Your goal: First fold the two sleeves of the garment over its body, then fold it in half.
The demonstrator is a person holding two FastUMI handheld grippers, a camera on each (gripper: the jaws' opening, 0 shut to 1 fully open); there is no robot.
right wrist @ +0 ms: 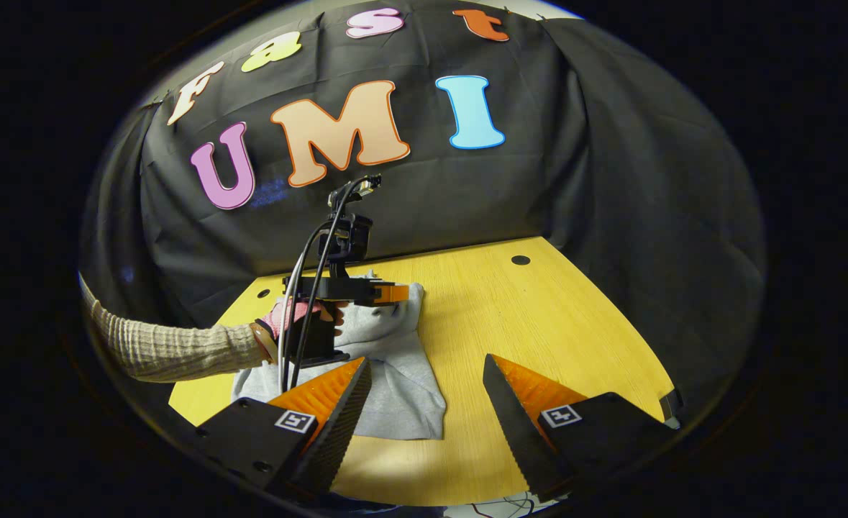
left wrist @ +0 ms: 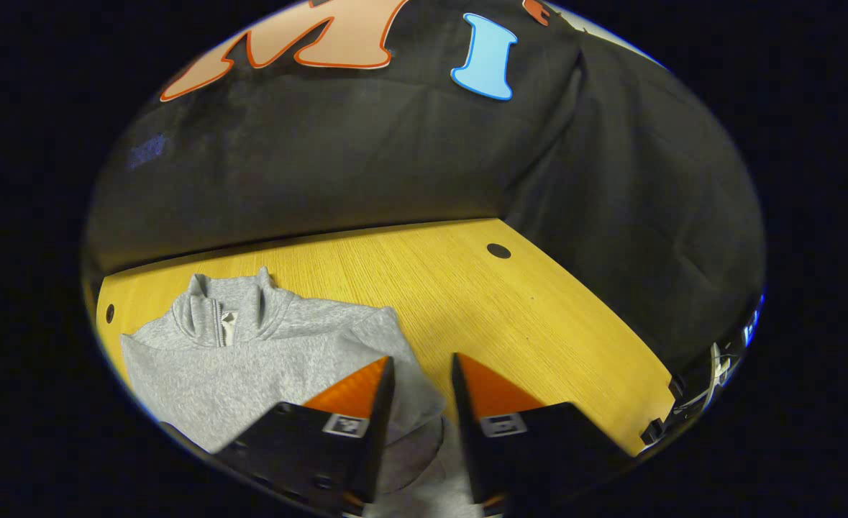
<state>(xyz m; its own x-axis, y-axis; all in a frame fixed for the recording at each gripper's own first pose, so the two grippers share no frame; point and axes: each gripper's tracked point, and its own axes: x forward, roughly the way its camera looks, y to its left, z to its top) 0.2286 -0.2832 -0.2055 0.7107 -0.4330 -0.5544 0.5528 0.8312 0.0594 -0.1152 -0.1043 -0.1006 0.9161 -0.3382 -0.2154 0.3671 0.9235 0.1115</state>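
Note:
A grey zip-collar garment (left wrist: pixel 251 360) lies flat on the yellow wooden table (left wrist: pixel 539 316), collar toward the back wall. Its right side looks folded over the body, with a fold edge running past my left gripper (left wrist: pixel 422 368). That gripper hovers just above this edge, fingers apart, grey cloth showing below the gap. In the right gripper view the garment (right wrist: pixel 406 392) lies left of centre. A gloved hand with a knit sleeve (right wrist: pixel 172 349) holds the left gripper (right wrist: pixel 389 293) over its far part. My right gripper (right wrist: pixel 427 363) stands wide open above the garment's near right corner, holding nothing.
The black cloth wall (left wrist: pixel 366 165) closes the table's back and right side. Round holes (left wrist: pixel 498 250) sit in the tabletop. Clamps and cables (left wrist: pixel 711 374) hang at the table's right edge. Bare wood (right wrist: pixel 539 316) stretches right of the garment.

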